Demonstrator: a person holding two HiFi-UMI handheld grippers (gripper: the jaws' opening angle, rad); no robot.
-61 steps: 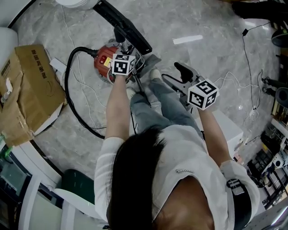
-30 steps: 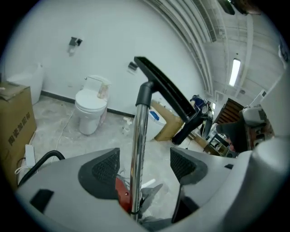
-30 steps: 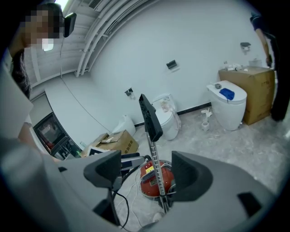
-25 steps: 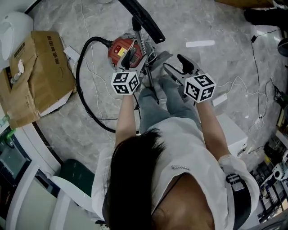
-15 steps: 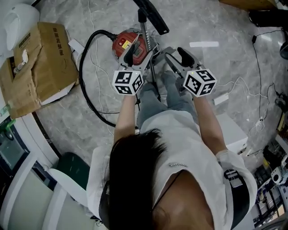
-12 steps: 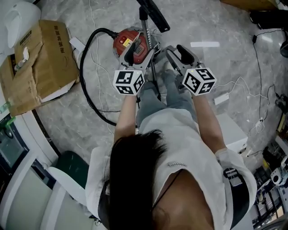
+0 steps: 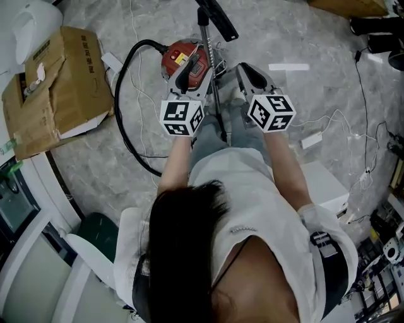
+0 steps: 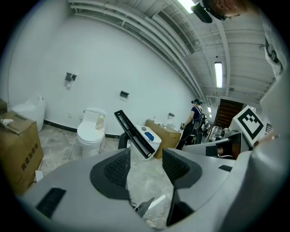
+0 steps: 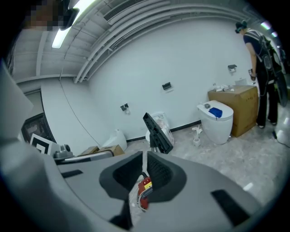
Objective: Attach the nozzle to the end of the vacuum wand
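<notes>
In the head view the black nozzle (image 7: 219, 19) sits on the far end of the metal wand (image 7: 213, 82), which slants down between my two grippers toward the person's legs. My left gripper (image 7: 191, 68) is just left of the wand, above the red vacuum body (image 7: 183, 58). Its jaws are closing and still stand apart, with nothing between the pads; the nozzle (image 8: 134, 135) shows beyond them. My right gripper (image 7: 243, 68) is right of the wand. Its jaws are closing and all but touch, holding nothing. Past them are the nozzle (image 9: 157, 127) and the vacuum body (image 9: 144, 192).
A black hose (image 7: 123, 120) loops from the vacuum across the marble floor. A cardboard box (image 7: 53, 88) lies at the left, a white box (image 7: 325, 183) at the right. Thin cables trail on the floor. A toilet (image 8: 90, 133) stands by the far wall, and a person (image 9: 258, 68) stands further off.
The right gripper's jaws have closed from wide open to nearly touching. The left jaws have narrowed. Both grippers have risen and drawn in beside the wand.
</notes>
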